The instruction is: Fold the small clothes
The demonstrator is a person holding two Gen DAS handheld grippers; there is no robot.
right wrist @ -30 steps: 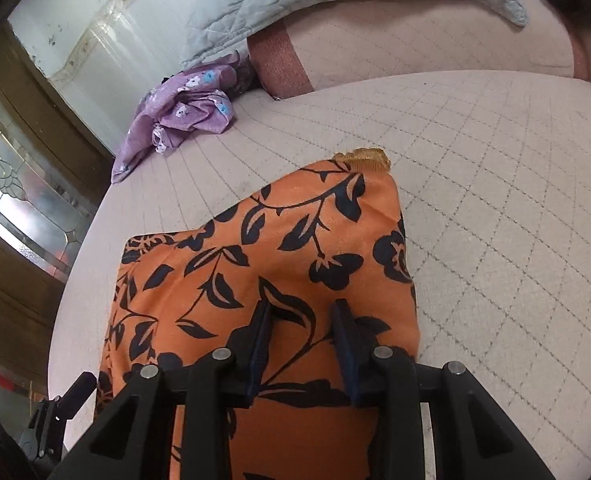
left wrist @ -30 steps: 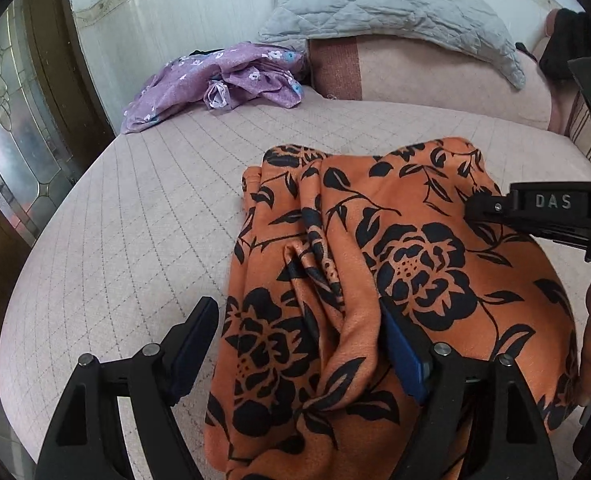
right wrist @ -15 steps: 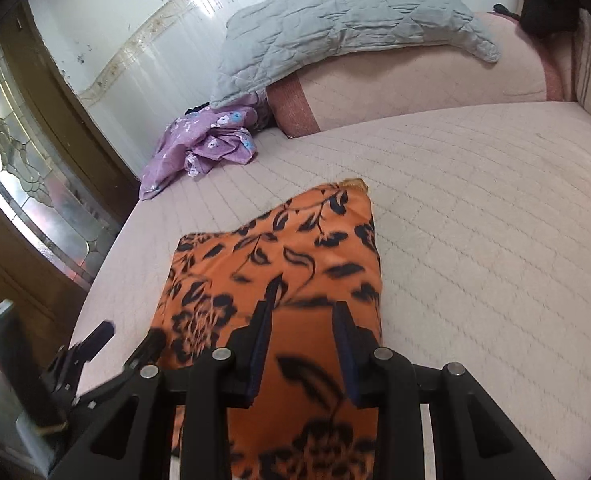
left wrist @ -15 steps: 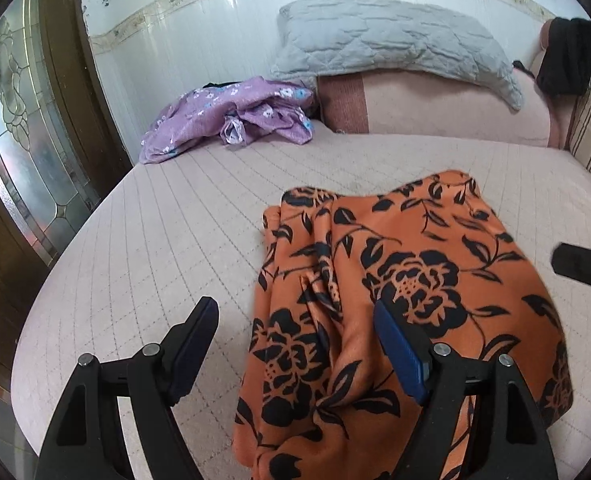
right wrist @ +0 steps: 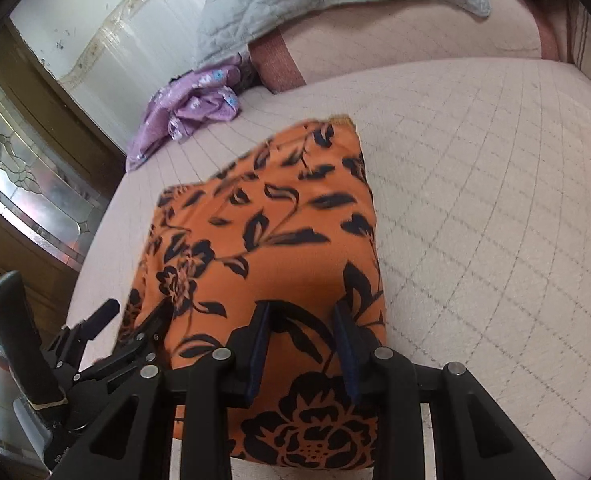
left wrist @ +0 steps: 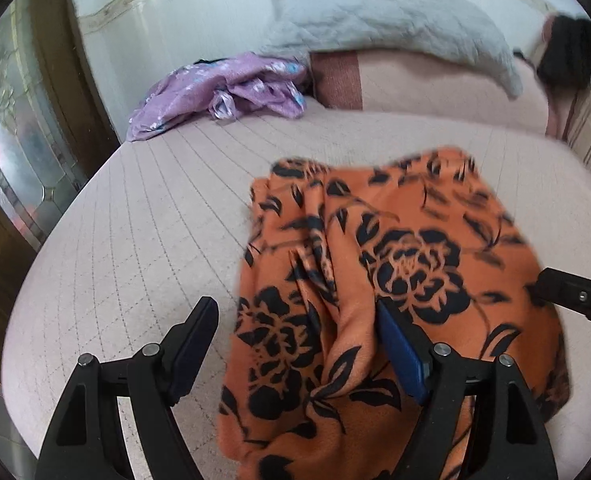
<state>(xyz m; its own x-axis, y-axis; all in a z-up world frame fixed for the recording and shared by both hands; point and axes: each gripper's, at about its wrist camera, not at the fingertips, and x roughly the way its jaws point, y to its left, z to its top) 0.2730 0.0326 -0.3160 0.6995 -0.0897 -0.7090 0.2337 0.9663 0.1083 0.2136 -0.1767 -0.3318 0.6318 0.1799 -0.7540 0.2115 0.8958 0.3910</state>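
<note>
The left gripper (left wrist: 295,336) reaches forward low over the bed (left wrist: 143,240), its jaws spread wide. One finger stands over bare quilt and the other rests against a raised fold of the orange cloth (left wrist: 395,248), so it grips nothing. The right gripper (right wrist: 301,332) sits lower and closer, both fingers over the near part of the cloth (right wrist: 275,248). Its jaws are narrow but with a gap between the pads, and from here I cannot tell whether any fabric is pinched between them.

The cloth, orange with black flowers, lies folded in the middle of the bed, its left side bunched in soft ridges. The bed has a pale pink quilted cover. At its head a grey pillow (left wrist: 383,28) leans on a pink bolster (left wrist: 435,84), and a crumpled purple garment (left wrist: 223,92) lies near the corner. Beyond are a white wall (left wrist: 167,12) and a wooden door (right wrist: 35,160) with leaded glass.
</note>
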